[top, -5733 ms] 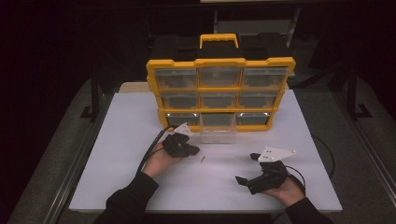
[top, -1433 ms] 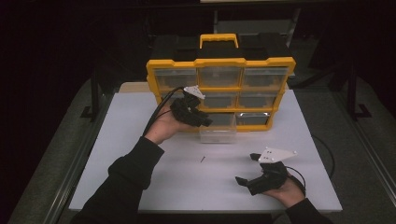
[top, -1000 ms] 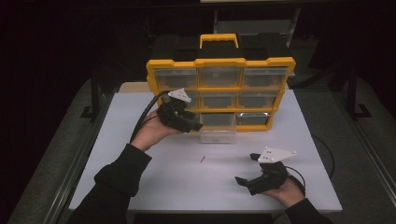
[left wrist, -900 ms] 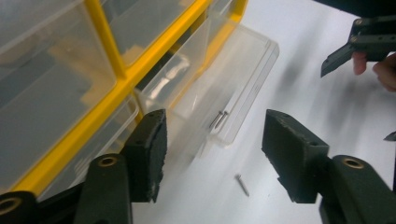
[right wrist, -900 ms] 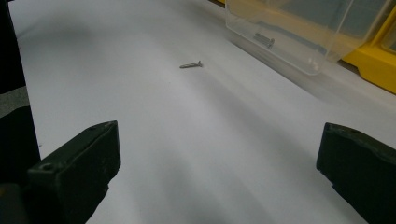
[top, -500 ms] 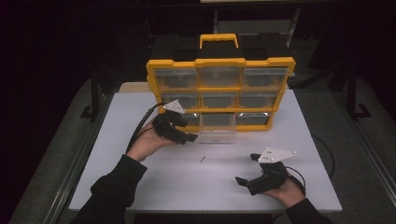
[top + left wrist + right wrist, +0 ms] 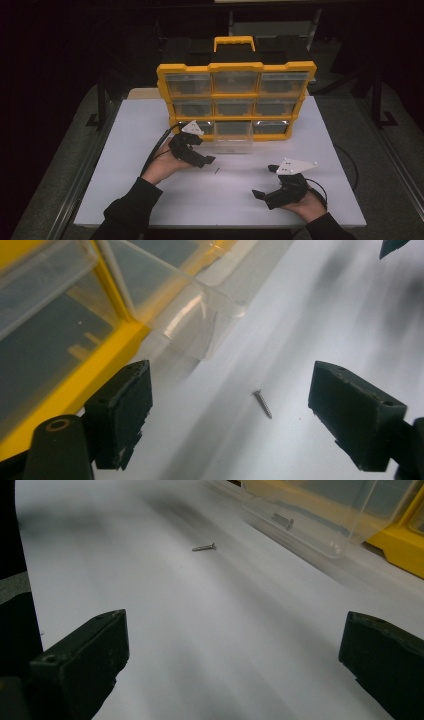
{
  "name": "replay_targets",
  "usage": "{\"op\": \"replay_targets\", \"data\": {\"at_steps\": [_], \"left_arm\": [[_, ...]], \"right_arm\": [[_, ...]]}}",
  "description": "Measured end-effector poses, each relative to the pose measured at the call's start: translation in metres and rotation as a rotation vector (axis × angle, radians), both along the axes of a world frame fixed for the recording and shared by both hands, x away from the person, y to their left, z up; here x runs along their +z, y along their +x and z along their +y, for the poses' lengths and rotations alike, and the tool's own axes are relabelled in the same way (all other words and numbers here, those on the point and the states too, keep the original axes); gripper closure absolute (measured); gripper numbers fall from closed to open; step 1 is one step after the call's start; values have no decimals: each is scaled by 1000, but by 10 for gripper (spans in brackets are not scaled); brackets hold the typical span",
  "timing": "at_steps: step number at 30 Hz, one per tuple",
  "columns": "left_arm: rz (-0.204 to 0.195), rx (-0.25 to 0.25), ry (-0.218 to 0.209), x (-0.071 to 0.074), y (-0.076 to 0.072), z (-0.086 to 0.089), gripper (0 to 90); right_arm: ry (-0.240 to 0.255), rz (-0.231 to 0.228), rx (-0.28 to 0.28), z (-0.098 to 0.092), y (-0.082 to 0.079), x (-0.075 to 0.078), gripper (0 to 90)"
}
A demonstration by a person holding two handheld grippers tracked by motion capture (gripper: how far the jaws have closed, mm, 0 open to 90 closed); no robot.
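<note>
1. The left claw (image 7: pixel 206 161) sits low over the white counter (image 7: pixel 150 125), held in a palm-up hand and pointing toward the middle of the counter, just in front of the yellow drawer organizer (image 7: pixel 235 100).
2. Its jaws stand wide, having just been opening, with nothing pressed between them; in the left gripper view the screw (image 7: pixel 262 403) lies on the counter between the two pads, touching neither.
3. The right claw (image 7: pixel 264 182) rests near the counter's front right, jaws wide and empty.
4. The screw is small, dark and slim, lying flat near the pulled-out clear drawer (image 7: pixel 232 137) of the bottom row.
</note>
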State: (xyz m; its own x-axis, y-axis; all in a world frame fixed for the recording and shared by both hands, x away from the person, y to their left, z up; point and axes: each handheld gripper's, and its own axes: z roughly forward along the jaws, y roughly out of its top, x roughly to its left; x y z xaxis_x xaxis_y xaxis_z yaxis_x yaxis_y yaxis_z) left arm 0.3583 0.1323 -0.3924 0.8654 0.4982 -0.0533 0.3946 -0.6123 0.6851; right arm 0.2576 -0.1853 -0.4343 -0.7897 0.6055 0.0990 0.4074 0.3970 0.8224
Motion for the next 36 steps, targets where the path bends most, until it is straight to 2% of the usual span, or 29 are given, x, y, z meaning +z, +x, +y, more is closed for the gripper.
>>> {"op": "replay_targets", "data": {"at_steps": [3,5,8,10,15,18,22,26,27,30,36], "left_arm": [[0,-4,8,-7,-1,-4,155],[5,-1,-4,-12,-3,-8,152],[7,-15,19,-19,-5,-14,151],[10,-13,10,-23,-6,-16,151],[22,-13,19,-31,-7,-21,175],[29,-16,6,-35,-8,-22,243],[34,-35,29,-39,-10,-26,351],[38,-36,22,-43,-11,-28,478],[39,-45,29,-45,-12,-29,478],[50,-47,34,-48,-12,-31,578],[58,-47,51,-51,-12,-33,682]], "right_arm": [[-1,1,1,0,0,0,0],[-1,0,1,0,0,0,0],[-1,-1,1,0,0,0,0],[-2,-3,1,0,0,0,0],[-4,-1,2,0,0,0,0],[-5,-1,3,0,1,0,0],[-8,-2,5,0,0,0,0],[-9,-2,5,1,0,0,0],[-9,-2,6,1,0,-1,0],[-9,-4,7,1,0,0,0],[-10,-4,7,1,0,0,0]]}}
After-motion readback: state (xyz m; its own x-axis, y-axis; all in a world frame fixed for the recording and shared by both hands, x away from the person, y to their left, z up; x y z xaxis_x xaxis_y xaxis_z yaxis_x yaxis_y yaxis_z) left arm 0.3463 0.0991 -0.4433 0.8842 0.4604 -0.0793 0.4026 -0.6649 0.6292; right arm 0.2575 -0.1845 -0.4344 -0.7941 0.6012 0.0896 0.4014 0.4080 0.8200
